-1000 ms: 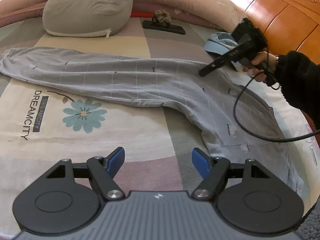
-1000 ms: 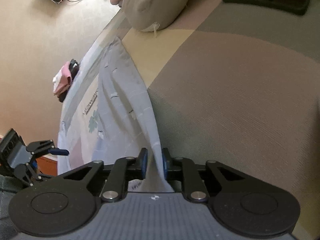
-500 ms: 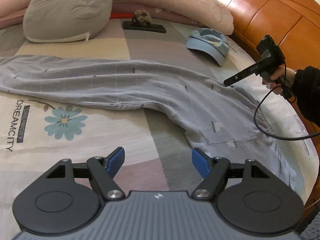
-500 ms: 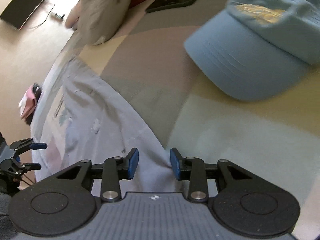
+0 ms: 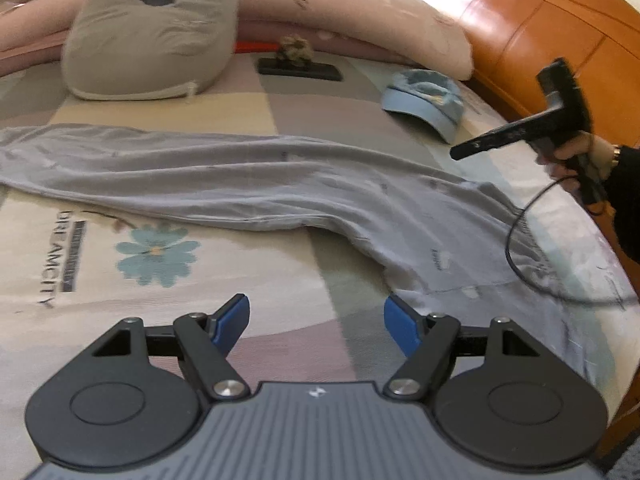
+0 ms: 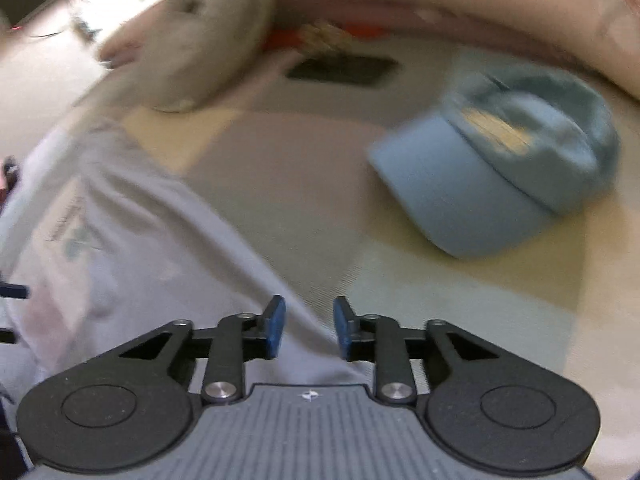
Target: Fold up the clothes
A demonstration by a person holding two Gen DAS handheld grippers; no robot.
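Your left gripper point(image 5: 316, 324) hangs over bare bedsheet point(image 5: 120, 320), jaws wide apart, empty; the garment's point(image 5: 240, 184) wide end lies just past its right pad point(image 5: 400, 324). Your right gripper point(image 6: 308, 328) hovers over the garment's far edge, jaws partly apart, gripping nothing. One grey garment, stretched lengthwise across the bed. Beyond: one blue cap point(image 5: 428, 102), one grey cushion point(image 5: 152, 32), one long pink pillow point(image 5: 380, 44).

Light: soft, even daylight — bright on the bedsheet point(image 5: 280, 120), no hard shadows.
Glare: the floor at the right wrist view's upper left is washed out.
Blur: right wrist view heavily smeared — the blue cap point(image 6: 500, 168) and grey pillow point(image 6: 208, 36) lack edges; left wrist view only mildly soft.
Distortion: fisheye bending, dark corners in both.
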